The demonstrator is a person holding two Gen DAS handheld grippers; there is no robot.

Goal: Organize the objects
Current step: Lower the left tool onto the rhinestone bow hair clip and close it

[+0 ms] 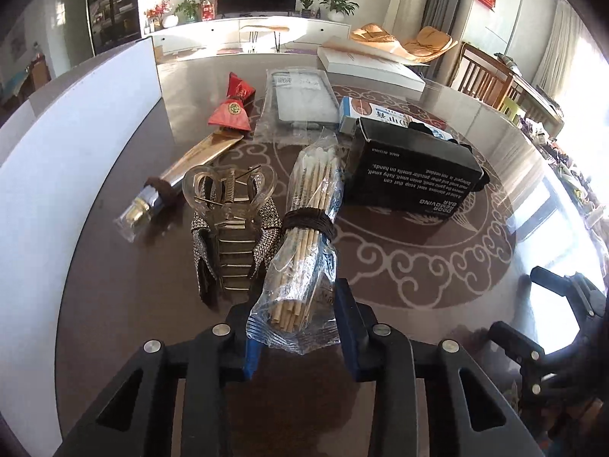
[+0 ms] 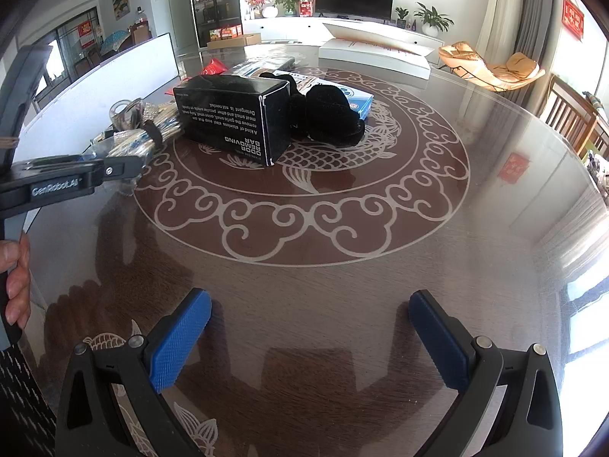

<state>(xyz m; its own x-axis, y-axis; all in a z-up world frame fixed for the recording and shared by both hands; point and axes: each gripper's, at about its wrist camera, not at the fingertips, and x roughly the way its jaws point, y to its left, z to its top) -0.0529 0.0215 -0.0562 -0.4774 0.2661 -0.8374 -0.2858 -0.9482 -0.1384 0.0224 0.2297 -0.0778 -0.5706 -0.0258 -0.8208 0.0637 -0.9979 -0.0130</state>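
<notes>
**L gripper clamps swab bundle; R gripper idle, wide open**

L gripper [image 1: 295, 323] is closed on the near end of the cotton-swab bundle [image 1: 304, 236], a clear plastic bag w/ a dark band round its middle; blue pads [image 1: 348, 316] press both sides. No earlier view, so lift off the table [image 1: 418, 266] can't be told. Bundle points away from the camera, btw the rhinestone hair claw [image 1: 228, 224] on its left & the black box [image 1: 411, 167] on its right. Beyond: red pouch [image 1: 232, 114], long foil-wrapped stick [image 1: 182, 175], flat clear packet [image 1: 300, 95], blue-white box [image 1: 365, 110].

R gripper [image 2: 308, 339] hovers over bare tabletop nearer the camera, jaws spread wide, nothing btw them. A hand [image 2: 17, 285] holds the L gripper's handle at the frame's left edge.
</notes>
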